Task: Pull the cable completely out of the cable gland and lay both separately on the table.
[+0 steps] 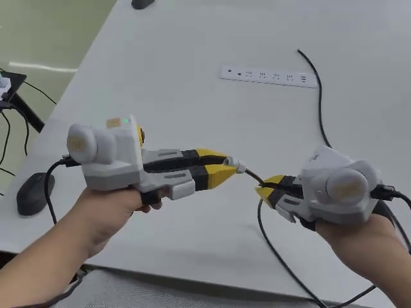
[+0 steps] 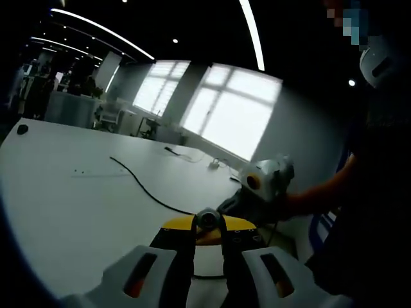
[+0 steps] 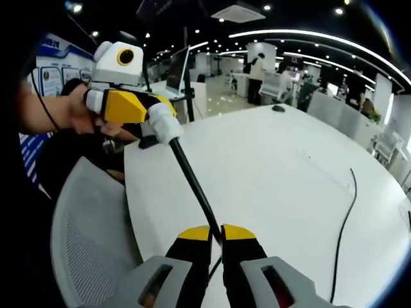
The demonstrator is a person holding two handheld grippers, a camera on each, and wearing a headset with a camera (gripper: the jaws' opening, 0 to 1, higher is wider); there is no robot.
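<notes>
**Pull in hand, cable not yet free of gland**

Extraction step, by the look of it somewhere in the middle. Cable [image 1: 252,176] stretched straight from cable gland [image 1: 238,167] to right gripper [image 1: 267,190], all held in the air above table [image 1: 192,83], nothing laid down yet. Length left inside the fitting: cannot tell.

Left gripper [image 1: 226,171]: jaws brought together and clamped on the cable gland, yellow tips pinching its body, pale end poking out toward the other hand. From left gripper view, cable gland [image 2: 209,220] seen end-on, wedged between own tips, right gripper [image 2: 250,199] just beyond.

Right gripper: jaws closed tight on the black cable, near the gland. From right gripper view, cable [image 3: 192,179] rising out of the narrow slit between own yellow tips, straight up to cable gland [image 3: 164,125] in left gripper [image 3: 125,106]. Loose remainder drooping below the right hand toward the near table edge.

Next move, as a judgement: hands drawn apart along the cable's line, gland held steady, no twisting. Probably a release and a fresh grip nearer the gland after a short stroke. Then each piece set down apart on bare tabletop, away from power strip [image 1: 268,76] and its cord [image 1: 321,109]. Risk: cable slipping through the smooth tips instead of sliding out of the fitting.
</notes>
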